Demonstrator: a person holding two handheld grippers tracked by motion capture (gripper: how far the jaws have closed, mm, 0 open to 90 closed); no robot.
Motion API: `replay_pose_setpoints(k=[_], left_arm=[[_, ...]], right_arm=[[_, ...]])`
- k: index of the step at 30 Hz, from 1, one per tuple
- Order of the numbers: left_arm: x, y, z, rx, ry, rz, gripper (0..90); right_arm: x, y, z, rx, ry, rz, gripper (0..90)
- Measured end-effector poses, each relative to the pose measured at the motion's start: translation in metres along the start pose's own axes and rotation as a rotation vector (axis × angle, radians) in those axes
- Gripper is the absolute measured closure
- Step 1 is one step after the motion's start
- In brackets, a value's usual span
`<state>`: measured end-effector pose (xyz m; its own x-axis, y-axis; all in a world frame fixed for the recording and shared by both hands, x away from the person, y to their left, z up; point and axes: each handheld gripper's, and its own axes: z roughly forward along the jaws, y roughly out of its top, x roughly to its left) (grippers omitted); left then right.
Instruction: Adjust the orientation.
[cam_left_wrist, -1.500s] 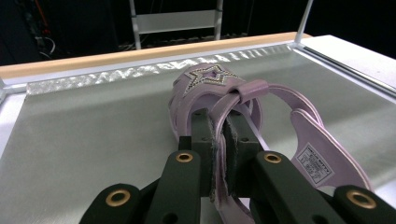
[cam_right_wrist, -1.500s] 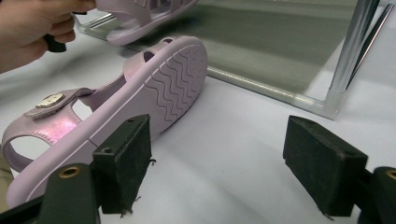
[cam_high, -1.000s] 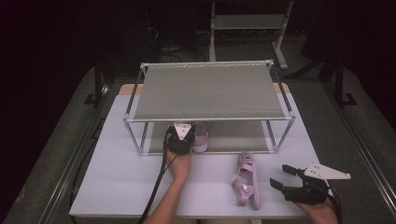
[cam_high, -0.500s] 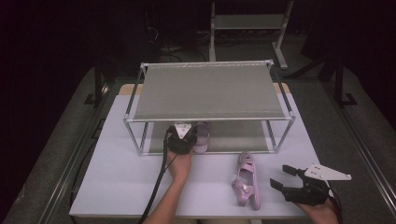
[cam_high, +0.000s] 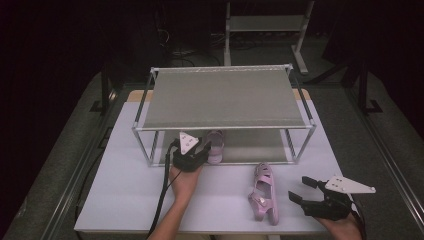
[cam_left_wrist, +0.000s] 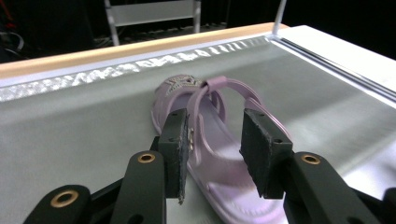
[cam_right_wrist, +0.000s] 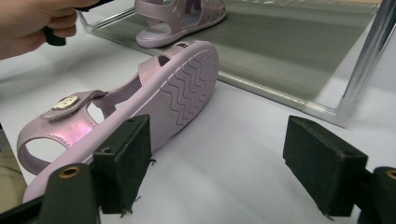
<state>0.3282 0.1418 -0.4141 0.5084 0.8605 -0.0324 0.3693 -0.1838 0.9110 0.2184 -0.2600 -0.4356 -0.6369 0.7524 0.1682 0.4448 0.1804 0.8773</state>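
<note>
Two pink sandals showing: one sandal lying upright on the lower shelf of the single metal rack at frame centre, the other sandal lying tipped on its side on the white table at lower right. Left gripper just opening, pads straddling the shelved sandal's heel without pressing. Right gripper standing wide open at lower right, just beside the tipped sandal.
</note>
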Motion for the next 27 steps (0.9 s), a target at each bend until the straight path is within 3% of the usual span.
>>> replay_pose_setpoints(k=[2,3,6,14,21,27], left_arm=[[0.001,-0.002,-0.004,0.000,-0.035,-0.018,59.8],[0.001,-0.004,-0.008,0.010,-0.055,-0.006,59.3],[0.001,-0.005,-0.012,0.017,-0.070,0.003,59.2],[-0.005,-0.008,-0.028,0.062,-0.157,0.012,58.8],[-0.002,-0.009,-0.044,0.075,-0.190,0.026,57.3],[0.004,-0.009,-0.064,0.040,-0.202,0.017,54.6]], right_arm=[[0.001,0.001,0.001,0.001,-0.001,-0.001,23.1],[0.002,0.001,0.001,0.003,0.000,-0.003,23.0],[0.003,0.002,0.001,0.000,-0.002,-0.004,23.1],[0.004,0.003,-0.003,-0.024,-0.008,0.008,24.2],[0.007,0.005,-0.004,-0.041,0.005,0.001,26.2],[0.009,0.006,-0.003,-0.043,0.008,-0.001,27.2]])
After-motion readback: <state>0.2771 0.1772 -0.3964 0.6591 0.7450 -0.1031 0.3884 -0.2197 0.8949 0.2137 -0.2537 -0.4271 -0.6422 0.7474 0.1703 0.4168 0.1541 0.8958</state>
